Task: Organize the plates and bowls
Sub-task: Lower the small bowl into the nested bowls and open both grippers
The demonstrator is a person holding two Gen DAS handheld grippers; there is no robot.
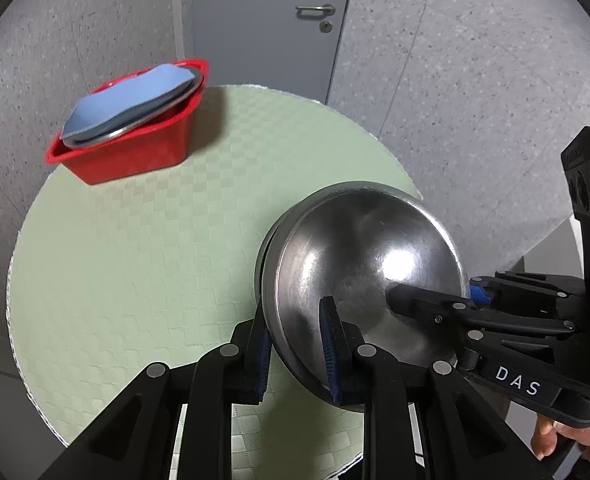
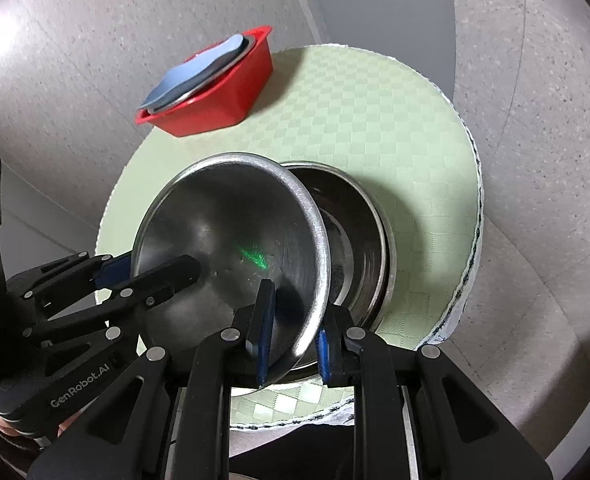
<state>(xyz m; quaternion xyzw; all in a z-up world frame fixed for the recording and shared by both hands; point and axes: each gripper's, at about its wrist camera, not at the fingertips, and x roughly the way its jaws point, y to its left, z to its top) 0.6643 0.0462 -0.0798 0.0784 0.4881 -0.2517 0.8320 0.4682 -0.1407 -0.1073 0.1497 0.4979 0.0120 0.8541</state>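
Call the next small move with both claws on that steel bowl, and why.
Probably lower the tilted shiny steel bowl level into the stacked steel bowls on the green checked round table. Left claw and right claw both grip its rim, and it hangs partly over the stack.

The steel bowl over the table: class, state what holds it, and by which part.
Both grippers hold the steel bowl by its rim, on opposite sides: the left gripper and the right gripper, each with one of its fingers inside and one outside.
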